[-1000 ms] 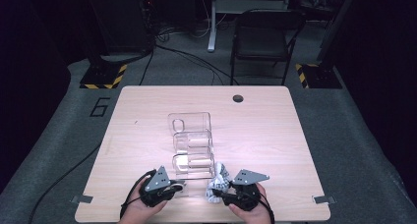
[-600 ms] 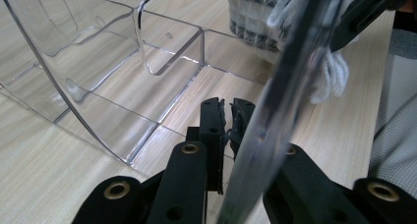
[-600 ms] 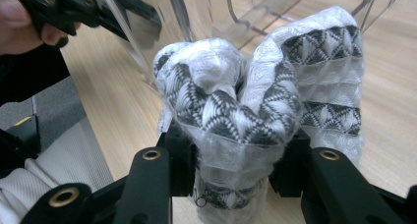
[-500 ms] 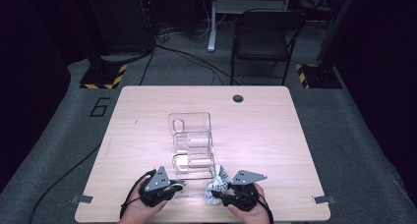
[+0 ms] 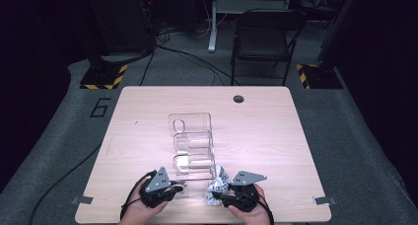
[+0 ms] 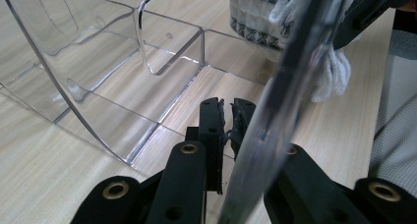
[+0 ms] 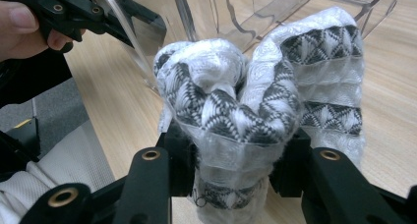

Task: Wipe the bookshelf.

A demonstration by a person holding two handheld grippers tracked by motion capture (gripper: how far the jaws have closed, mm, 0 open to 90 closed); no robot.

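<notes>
**A:** Where's the sock bundle sitting for you?

**B:** From the high view I see the rolled sock bundle just off the near right corner of the clear acrylic organiser, which stands mid-table. The bundle is squeezed in my right gripper, and its top leans toward the organiser's side wall.

**A:** How firm is that grip?

**B:** In the right gripper view the sock bundle bulges up between the two black jaws, white with a grey zigzag pattern, wrapped in a clear band where the jaws pinch it. The jaws stand partway closed, pressed into the fabric on both sides. It is a real hold, not a touch.

**A:** And the other hand?

**B:** My left gripper is at the organiser's near left corner. In the left gripper view its jaws are almost fully together, clamped on the thin front edge of the organiser; a clear panel edge runs right across the jaws there. The sock bundle shows beyond the organiser's near wall.

**A:** Bundle inside a compartment?

**B:** No, it's outside the organiser, just beside the nearest compartment, over the wooden table.
</notes>
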